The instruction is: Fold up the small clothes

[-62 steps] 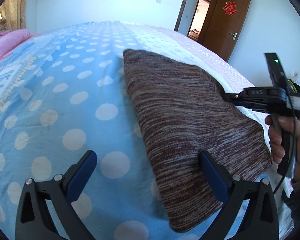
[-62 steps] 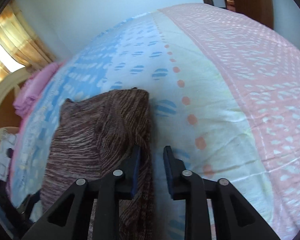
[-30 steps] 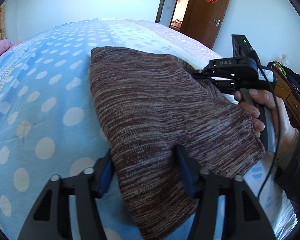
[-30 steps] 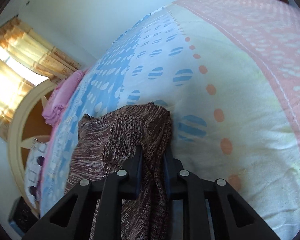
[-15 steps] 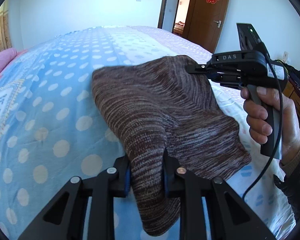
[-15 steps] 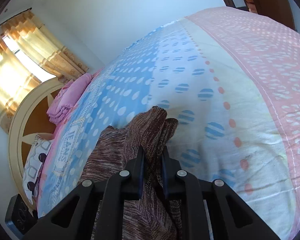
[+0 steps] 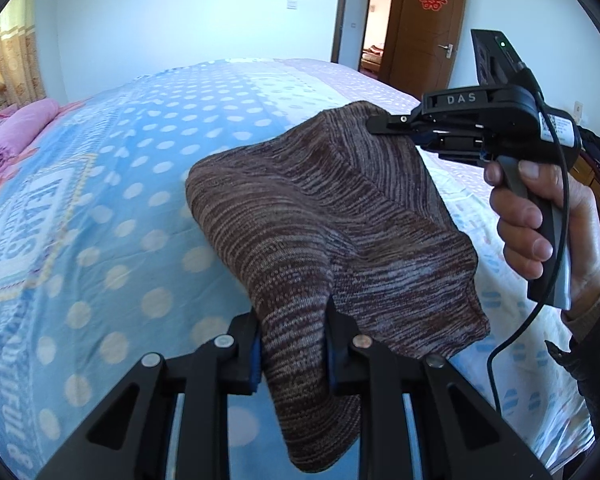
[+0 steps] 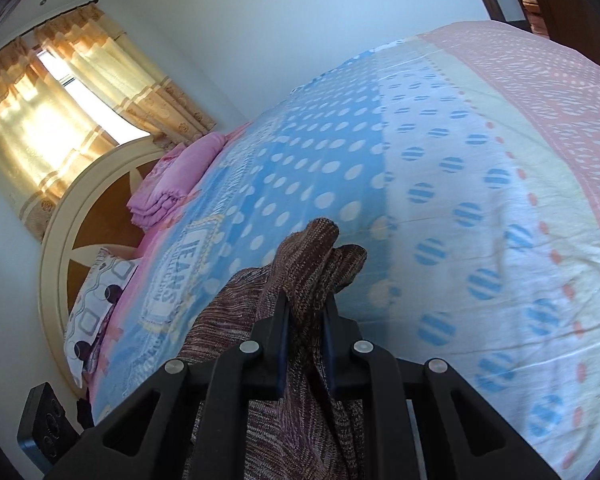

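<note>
A brown and grey striped knit garment (image 7: 324, 216) is lifted above the blue dotted bedspread (image 7: 100, 208). My left gripper (image 7: 292, 344) is shut on its near edge, and a flap hangs below the jaws. My right gripper (image 7: 376, 125) is shut on the far right corner and holds it higher. In the right wrist view the right gripper (image 8: 306, 312) pinches a bunched fold of the garment (image 8: 320, 248), with the rest hanging to the lower left. The garment's far left part still reaches down to the bed.
Folded pink bedding (image 8: 172, 184) lies by the round headboard (image 8: 68, 216) with a patterned pillow (image 8: 96, 304). A brown door (image 7: 428, 28) stands open at the far right. The bed's pink band (image 8: 560, 92) runs along the right side.
Both grippers closed on the garment and raised it off the bed. The right corner has risen further since half a second ago.
</note>
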Demonstrator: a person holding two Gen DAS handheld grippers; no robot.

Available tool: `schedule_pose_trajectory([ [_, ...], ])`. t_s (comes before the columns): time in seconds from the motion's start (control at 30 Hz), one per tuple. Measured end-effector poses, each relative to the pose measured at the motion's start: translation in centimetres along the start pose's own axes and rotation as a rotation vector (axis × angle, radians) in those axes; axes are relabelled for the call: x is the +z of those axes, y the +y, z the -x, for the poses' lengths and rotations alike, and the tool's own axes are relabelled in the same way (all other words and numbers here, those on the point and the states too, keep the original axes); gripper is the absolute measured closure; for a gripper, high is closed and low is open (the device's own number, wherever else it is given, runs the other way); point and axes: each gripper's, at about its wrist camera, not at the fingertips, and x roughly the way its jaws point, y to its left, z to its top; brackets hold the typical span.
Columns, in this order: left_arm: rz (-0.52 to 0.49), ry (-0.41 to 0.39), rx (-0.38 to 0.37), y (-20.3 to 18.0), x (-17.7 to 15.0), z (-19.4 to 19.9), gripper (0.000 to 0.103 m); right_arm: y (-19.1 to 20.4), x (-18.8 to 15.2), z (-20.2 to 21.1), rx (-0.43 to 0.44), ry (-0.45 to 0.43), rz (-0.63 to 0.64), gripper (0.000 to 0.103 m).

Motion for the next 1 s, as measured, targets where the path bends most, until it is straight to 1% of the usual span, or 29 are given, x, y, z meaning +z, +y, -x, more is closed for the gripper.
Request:
schedule_pose_trajectory([
  [0.27,0.042,-0.031,0.045,2.2,-1.6,3.3,0.079,5.1,-1.2,-2.1,0.052,0.021,0.045,0.089],
  [0.47,0.063,-0.052,0.079,4.2,-3.0,5.6,0.079,8.1,-2.4,-3.4,0.086,0.039,0.069,0.089],
  [0.67,0.086,-0.061,0.105,5.1,-4.1,7.1,0.079,10.9,-3.6,-4.8,0.110,0.062,0.093,0.089],
  [1.0,0.124,-0.075,0.156,8.1,-6.0,9.3,0.079,15.2,-5.4,-7.2,0.158,0.102,0.132,0.089],
])
